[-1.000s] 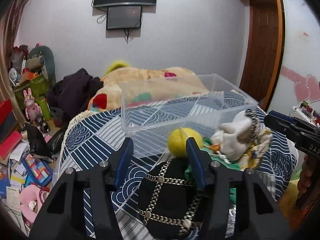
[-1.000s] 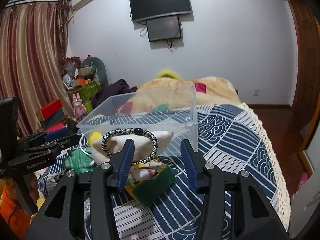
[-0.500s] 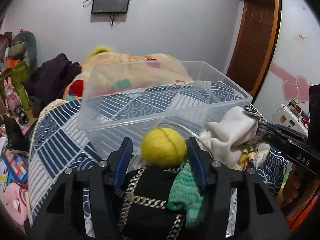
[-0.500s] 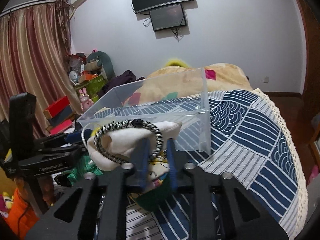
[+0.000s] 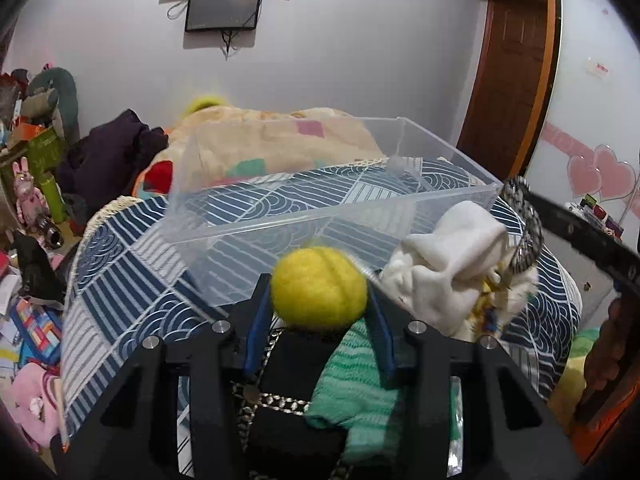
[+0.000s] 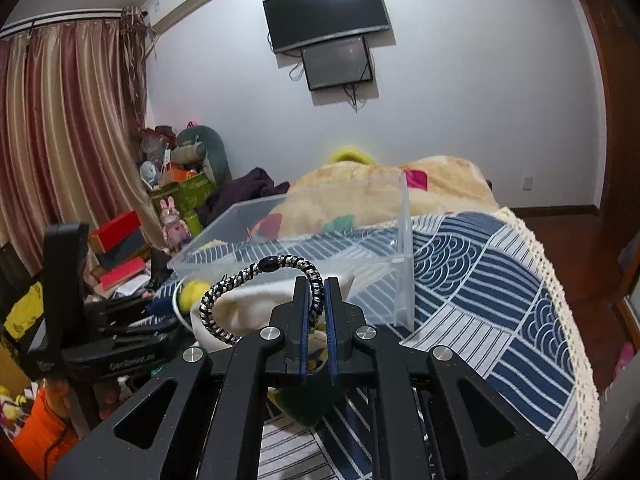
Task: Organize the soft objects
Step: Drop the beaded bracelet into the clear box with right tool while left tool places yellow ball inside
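A clear plastic bin (image 5: pixel 332 216) with dividers stands on the blue patterned bedspread; it also shows in the right wrist view (image 6: pixel 404 256). My left gripper (image 5: pixel 320 300) is shut on a yellow felt ball (image 5: pixel 319 288), held just in front of the bin. Below it lie a black chain-trimmed item (image 5: pixel 288 396) and a green knit piece (image 5: pixel 356 384). My right gripper (image 6: pixel 316 292) is shut on a black-and-white braided hair tie (image 6: pixel 240 280), above a white sock (image 5: pixel 448 264) (image 6: pixel 256 300).
A beige blanket (image 6: pixel 380 188) lies behind the bin. Cluttered toys and boxes (image 6: pixel 120 236) fill the floor to the left. The bedspread's lace edge (image 6: pixel 560 288) drops off on the right. A wooden door (image 5: pixel 508 80) stands far right.
My left gripper moved forward and closed on the yellow ball. My right gripper closed on the hair tie and lifted slightly.
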Tool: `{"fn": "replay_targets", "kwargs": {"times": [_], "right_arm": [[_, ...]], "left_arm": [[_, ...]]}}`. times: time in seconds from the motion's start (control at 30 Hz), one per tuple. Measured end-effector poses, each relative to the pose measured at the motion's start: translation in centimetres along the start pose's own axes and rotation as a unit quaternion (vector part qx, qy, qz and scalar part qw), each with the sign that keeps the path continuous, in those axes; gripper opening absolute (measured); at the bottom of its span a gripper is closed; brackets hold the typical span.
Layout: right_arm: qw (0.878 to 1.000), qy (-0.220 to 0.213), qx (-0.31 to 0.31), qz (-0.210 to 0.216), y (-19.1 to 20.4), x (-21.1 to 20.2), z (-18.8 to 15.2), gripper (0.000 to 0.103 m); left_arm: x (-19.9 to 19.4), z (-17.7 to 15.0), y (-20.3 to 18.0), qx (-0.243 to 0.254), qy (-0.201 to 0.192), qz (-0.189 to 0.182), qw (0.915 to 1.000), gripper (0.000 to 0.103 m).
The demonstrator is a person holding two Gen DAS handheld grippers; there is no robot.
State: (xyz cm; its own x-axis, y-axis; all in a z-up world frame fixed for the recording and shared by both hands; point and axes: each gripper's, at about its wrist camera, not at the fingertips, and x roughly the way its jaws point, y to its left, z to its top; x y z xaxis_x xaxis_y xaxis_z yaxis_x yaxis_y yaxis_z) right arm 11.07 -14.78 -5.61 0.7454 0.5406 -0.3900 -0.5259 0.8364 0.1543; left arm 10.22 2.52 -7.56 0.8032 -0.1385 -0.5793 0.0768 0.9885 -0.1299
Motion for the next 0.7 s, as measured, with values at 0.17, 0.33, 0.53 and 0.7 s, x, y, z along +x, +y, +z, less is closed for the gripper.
{"fn": "replay_targets", "kwargs": {"times": [0.17,0.33,0.53,0.7], "right_arm": [[1.000,-0.016,-0.003,-0.005,0.1,-0.6,0.7,0.007],[1.000,-0.028,-0.004,-0.012,0.1,-0.9,2.0,0.007],[0.999,-0.036,-0.024,-0.033,0.4,-0.1,3.8,0.007],[0.998,-0.026,-0.035,-0.047,0.2,1.8,5.1,0.007]], "left_arm": [[-2.5,0.5,1.0,-0.014,-0.021,0.002,0.9997,0.044],[-4.5,1.9,1.7,-0.010,-0.046,0.012,0.9988,0.044],[-4.7,4.3,2.0,-0.004,-0.063,0.022,0.9978,0.045],[-3.2,6.2,2.0,0.004,-0.062,0.036,0.9974,0.045]]}}
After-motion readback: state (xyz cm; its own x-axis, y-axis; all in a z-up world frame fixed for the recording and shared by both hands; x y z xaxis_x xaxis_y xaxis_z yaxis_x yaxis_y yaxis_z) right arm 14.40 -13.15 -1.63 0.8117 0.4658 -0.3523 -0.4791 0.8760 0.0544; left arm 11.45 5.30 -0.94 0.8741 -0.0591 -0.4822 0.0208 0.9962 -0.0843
